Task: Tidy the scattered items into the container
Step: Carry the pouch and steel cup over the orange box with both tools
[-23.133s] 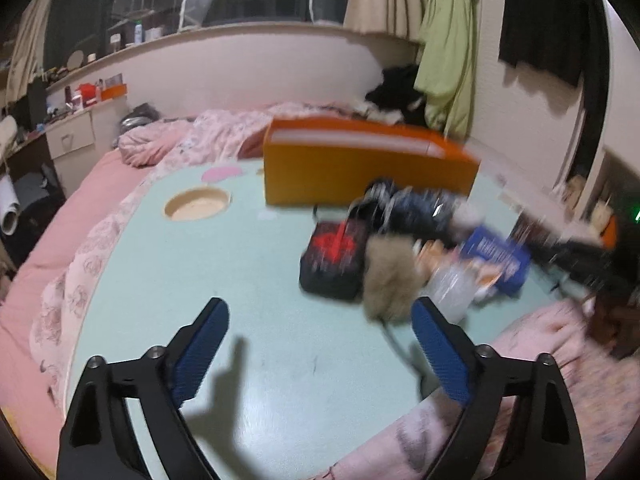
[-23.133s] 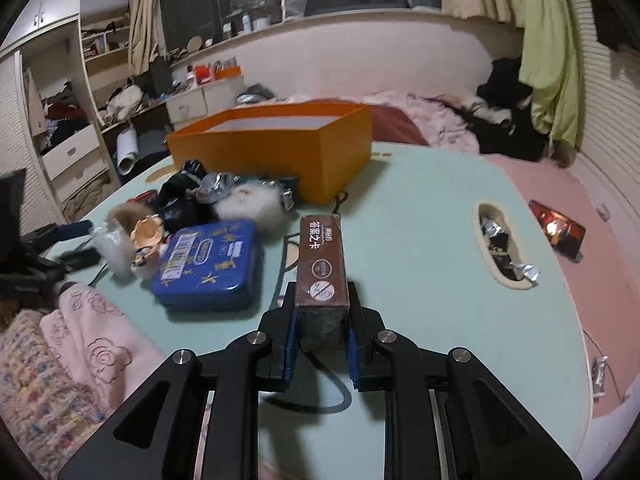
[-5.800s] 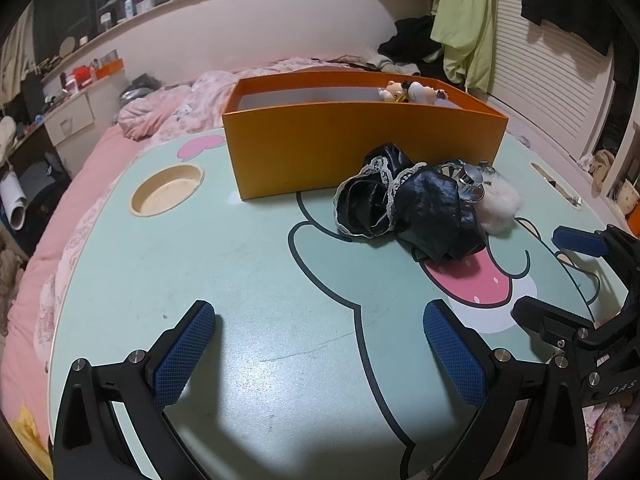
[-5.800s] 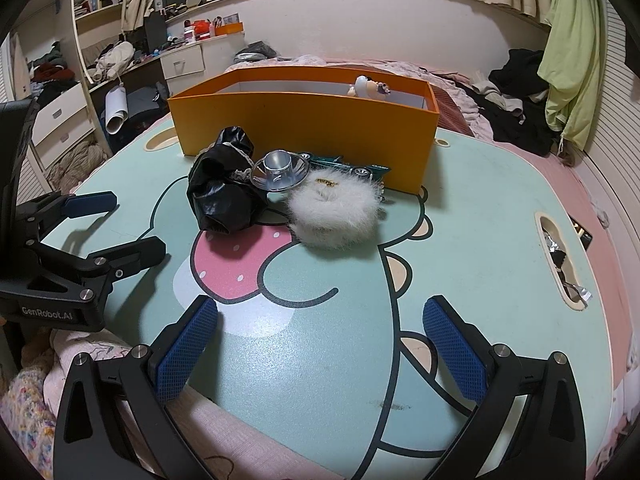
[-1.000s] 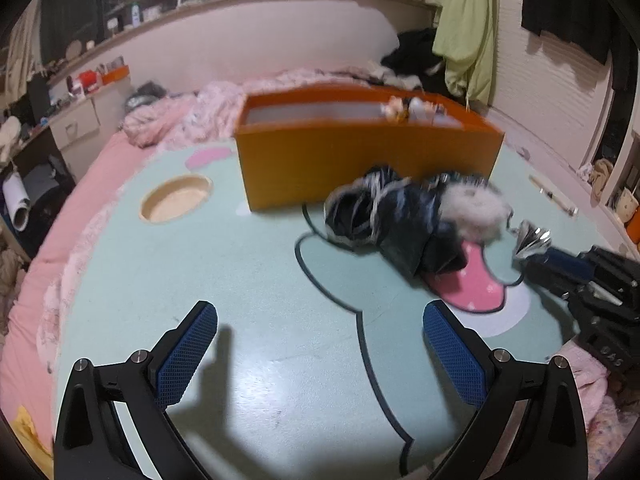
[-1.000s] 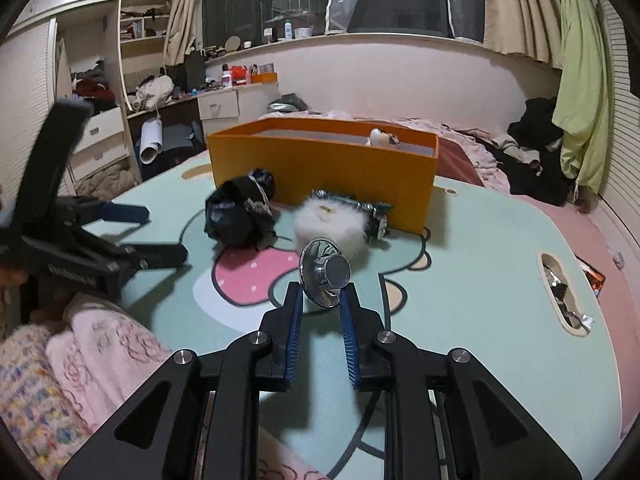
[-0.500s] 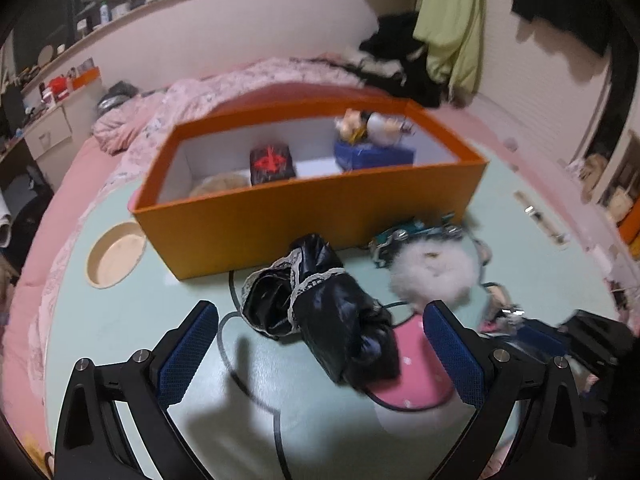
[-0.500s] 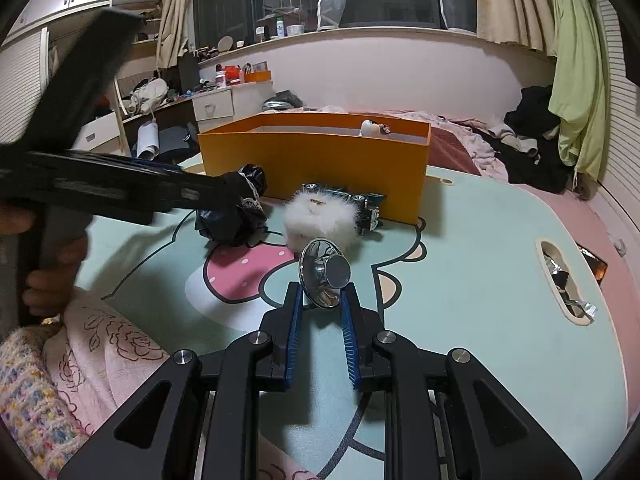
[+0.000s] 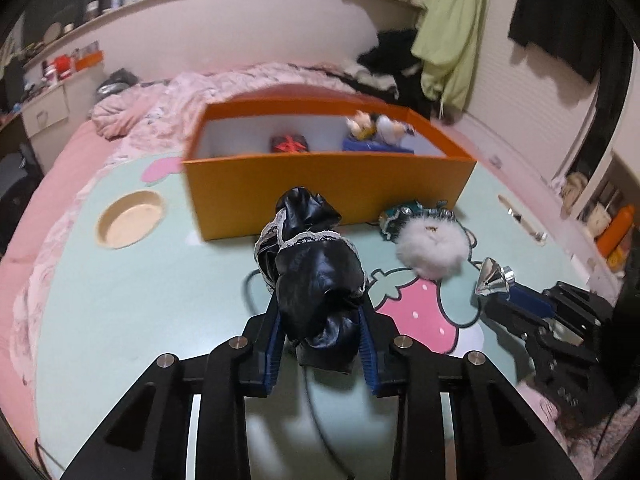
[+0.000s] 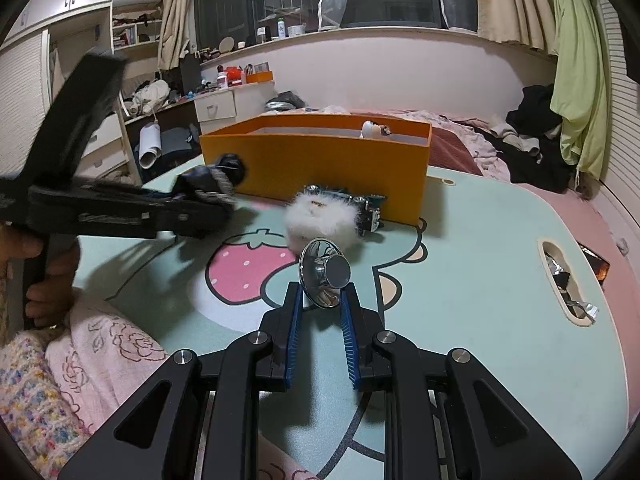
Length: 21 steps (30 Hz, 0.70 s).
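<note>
Here, in the left wrist view, we see the left gripper, whose jaws have just been closing, clamped on a crumpled black glossy bundle edged with white lace, held just in front of the rectangular orange box. Inside the box lie a dark pouch with a red mark, a blue tin and a small figure. A fluffy white puff rests on the smooth mint table beside a green toy car, near the box's front wall. In the right wrist view, we find the right gripper pressed together on a shiny conical metal cup, above the printed strawberry; a hand grasps the left tool's handle.
</note>
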Available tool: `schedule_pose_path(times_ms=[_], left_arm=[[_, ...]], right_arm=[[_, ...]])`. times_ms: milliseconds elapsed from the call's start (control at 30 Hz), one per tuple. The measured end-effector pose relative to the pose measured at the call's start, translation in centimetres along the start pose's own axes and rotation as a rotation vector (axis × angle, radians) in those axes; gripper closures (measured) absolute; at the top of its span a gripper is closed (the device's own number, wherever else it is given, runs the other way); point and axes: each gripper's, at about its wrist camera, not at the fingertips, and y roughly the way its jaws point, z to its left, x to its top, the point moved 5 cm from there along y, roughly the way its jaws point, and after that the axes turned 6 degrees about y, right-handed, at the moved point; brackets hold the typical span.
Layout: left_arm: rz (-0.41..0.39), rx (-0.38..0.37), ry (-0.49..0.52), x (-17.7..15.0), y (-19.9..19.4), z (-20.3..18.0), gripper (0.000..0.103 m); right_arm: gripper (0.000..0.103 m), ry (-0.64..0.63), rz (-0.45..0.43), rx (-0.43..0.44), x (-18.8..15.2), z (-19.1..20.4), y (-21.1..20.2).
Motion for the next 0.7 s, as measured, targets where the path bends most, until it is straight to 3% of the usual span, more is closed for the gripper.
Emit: schedule_pose_path(times_ms=[233,400,567,700], left_arm=[[-0.095,0.002,-0.041,1.1,-3.7,1.9,0.072],[-0.12,0.002,0.006,4.1,-4.0,1.9,0.072],[-0.104,0.004,0.038,8.6,-1.8,2.1,0.072],[-0.054,0.055,0.044,11.7,2.1,2.8,0.072]], right_arm=[[0.083,-0.019,-0.023,0.029,1.1,0.9,-0.7],[0.083,0.013,-0.039,0.068,3.8,0.9,-1.2],[0.083,0.018,-0.058,0.04,9.5,0.6,0.3],[0.083,0.049,-0.015,0.013,13.2,-0.1,4.2]])
